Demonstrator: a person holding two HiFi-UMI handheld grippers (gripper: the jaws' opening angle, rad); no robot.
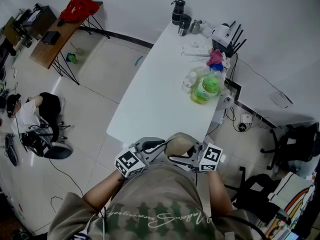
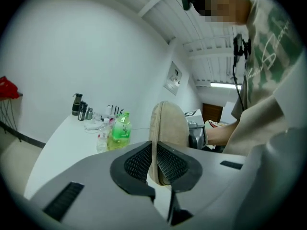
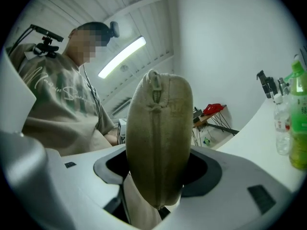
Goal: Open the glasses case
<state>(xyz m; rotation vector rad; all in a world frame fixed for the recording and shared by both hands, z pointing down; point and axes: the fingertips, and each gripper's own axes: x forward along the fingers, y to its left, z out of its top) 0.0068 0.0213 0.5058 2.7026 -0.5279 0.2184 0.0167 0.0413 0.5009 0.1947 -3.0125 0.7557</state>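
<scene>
A beige fabric glasses case (image 1: 180, 145) hangs in the air between my two grippers, over the near edge of the white table (image 1: 150, 94). In the left gripper view the case (image 2: 170, 126) stands on edge, and my left gripper (image 2: 154, 163) is pinched on its thin seam edge. In the right gripper view the case (image 3: 160, 138) fills the middle, zipper seam facing me, with the zipper pull (image 3: 153, 91) at the top. My right gripper (image 3: 160, 178) clasps the case's thick body from both sides. In the head view the left gripper (image 1: 157, 146) and right gripper (image 1: 192, 157) face each other.
At the table's far right stand a green bottle (image 1: 206, 86), a clear bottle (image 1: 189, 80), a power strip (image 1: 197, 49), a router (image 1: 225, 34) and dark flasks (image 1: 179, 11). A wooden desk (image 1: 55, 34) stands far left; a person (image 1: 35, 114) sits on the floor.
</scene>
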